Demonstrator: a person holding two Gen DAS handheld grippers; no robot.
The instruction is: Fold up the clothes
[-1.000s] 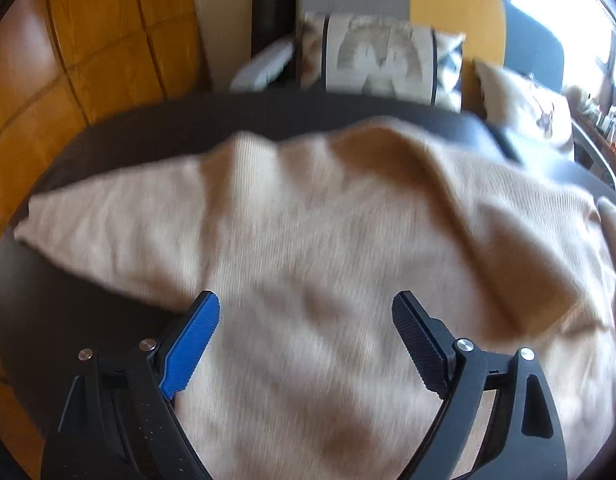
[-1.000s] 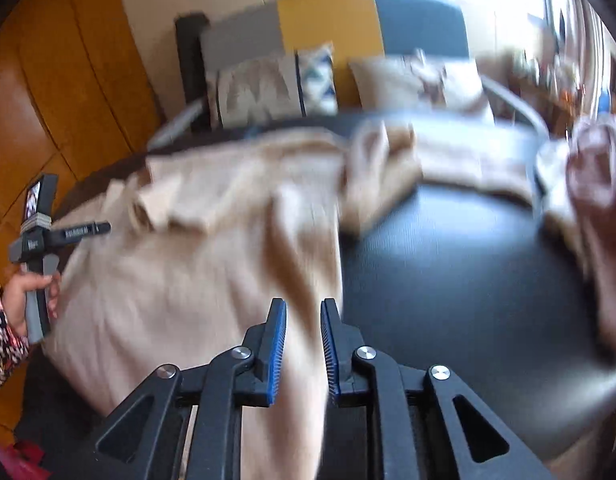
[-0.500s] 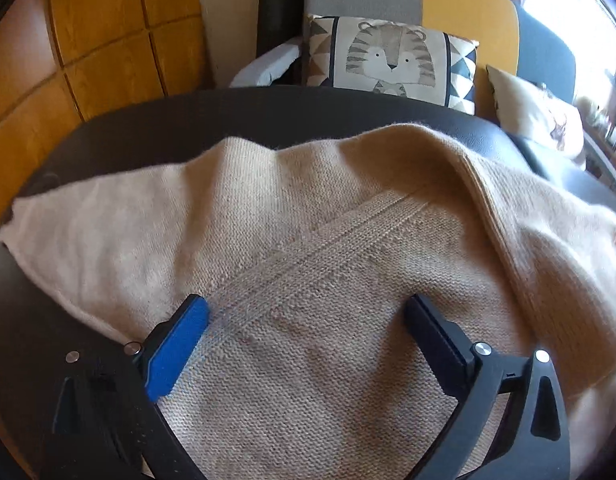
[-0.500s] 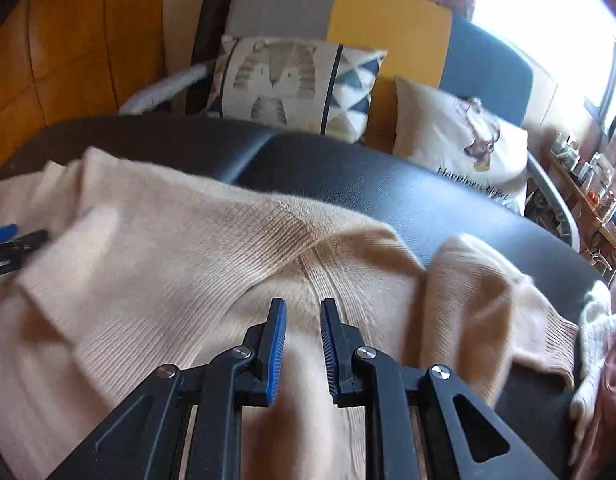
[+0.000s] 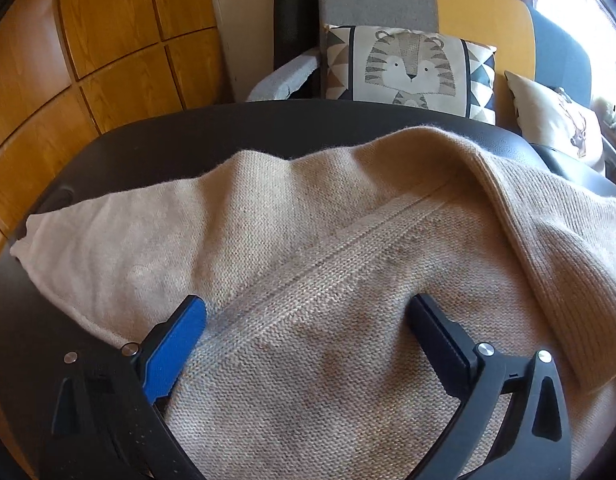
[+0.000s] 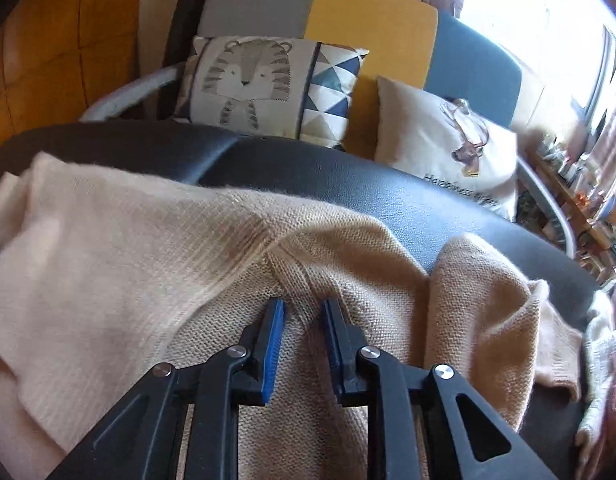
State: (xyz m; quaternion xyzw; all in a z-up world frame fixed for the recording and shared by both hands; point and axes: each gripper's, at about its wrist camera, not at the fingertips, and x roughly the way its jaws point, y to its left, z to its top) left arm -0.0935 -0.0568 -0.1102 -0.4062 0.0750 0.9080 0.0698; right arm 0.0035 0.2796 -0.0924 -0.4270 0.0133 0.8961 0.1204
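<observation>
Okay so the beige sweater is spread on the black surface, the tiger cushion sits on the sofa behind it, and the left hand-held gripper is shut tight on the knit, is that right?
Not quite. The left wrist view shows the left hand-held gripper wide open over the beige sweater, gripping nothing. The rest holds: the sweater lies on the black surface, with the tiger cushion on the sofa behind.

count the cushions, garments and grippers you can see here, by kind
Cushions: 2, the tiger-print cushion and the cream deer-print cushion
Garments: 2, the beige knit sweater and a pinkish-white garment at the edge
Grippers: 2, left gripper, right gripper
Total: 6
</observation>
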